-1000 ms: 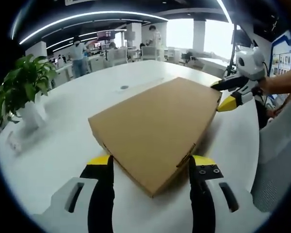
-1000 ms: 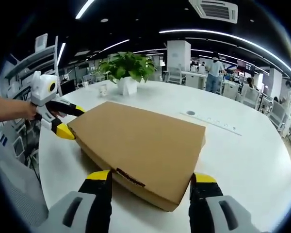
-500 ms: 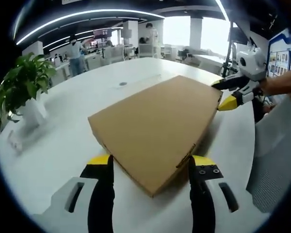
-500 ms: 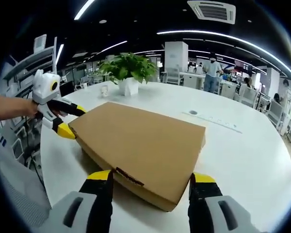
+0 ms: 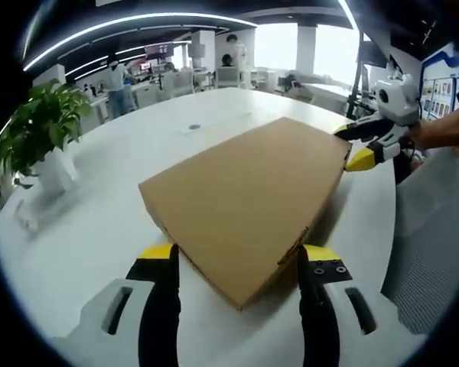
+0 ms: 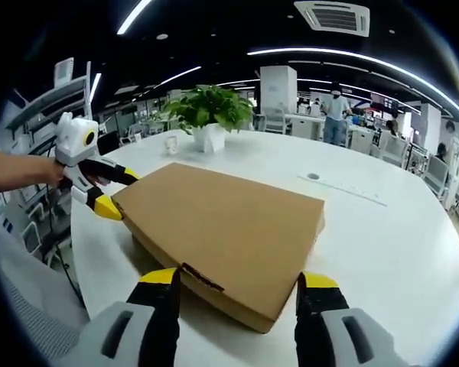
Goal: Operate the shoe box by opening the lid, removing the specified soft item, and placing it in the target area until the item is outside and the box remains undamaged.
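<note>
No visible change; slight camera drift

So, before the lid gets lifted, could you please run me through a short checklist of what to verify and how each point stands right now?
1. Lid shut and flat on the cardboard box: ok, it is closed, no gap seen.
2. Left gripper open, its jaws either side of a box corner: ok.
3. Right gripper open, astride the opposite corner: ok.
4. Box undamaged: ok on the faces seen; a small torn-looking mark sits on the edge near the right gripper.
5. Table has bare room for the item: ok; the potted plant stands well off.
6. Soft item inside: cannot tell, the box is closed.
</note>
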A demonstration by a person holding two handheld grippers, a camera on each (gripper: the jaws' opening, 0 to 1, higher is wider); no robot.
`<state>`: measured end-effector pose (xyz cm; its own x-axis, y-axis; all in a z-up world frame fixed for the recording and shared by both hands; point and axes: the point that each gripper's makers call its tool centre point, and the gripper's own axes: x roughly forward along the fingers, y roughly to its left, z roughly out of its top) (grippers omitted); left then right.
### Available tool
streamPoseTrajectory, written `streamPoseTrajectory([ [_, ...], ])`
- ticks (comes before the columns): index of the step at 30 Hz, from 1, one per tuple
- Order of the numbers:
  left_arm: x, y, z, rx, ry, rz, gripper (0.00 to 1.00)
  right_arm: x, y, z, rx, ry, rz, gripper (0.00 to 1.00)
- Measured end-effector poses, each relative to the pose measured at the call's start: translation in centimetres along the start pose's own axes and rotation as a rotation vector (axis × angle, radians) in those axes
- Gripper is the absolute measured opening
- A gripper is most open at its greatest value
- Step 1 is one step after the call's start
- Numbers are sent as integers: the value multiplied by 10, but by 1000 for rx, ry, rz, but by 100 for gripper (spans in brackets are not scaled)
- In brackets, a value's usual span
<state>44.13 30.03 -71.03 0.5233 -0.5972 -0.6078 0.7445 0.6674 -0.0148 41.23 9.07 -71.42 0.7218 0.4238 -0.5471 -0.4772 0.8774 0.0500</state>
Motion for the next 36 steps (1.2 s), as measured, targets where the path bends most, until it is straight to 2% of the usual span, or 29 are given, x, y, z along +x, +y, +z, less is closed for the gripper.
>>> streamPoseTrajectory([
  [7,-8,1,-6,2,5,9,63,0,11,-1,-4,-7,10,57],
  [15,-14,4,-11,-12,-30,33,65,-1,23,-3,-36,-8,22,58],
  [25,-16,4,-12,-10,-57,60,66,0,26,-5,-89,-18,35,64],
  [36,-16,2,-15,-27,-85,103,66,4,16,-10,-175,-25,5,55],
])
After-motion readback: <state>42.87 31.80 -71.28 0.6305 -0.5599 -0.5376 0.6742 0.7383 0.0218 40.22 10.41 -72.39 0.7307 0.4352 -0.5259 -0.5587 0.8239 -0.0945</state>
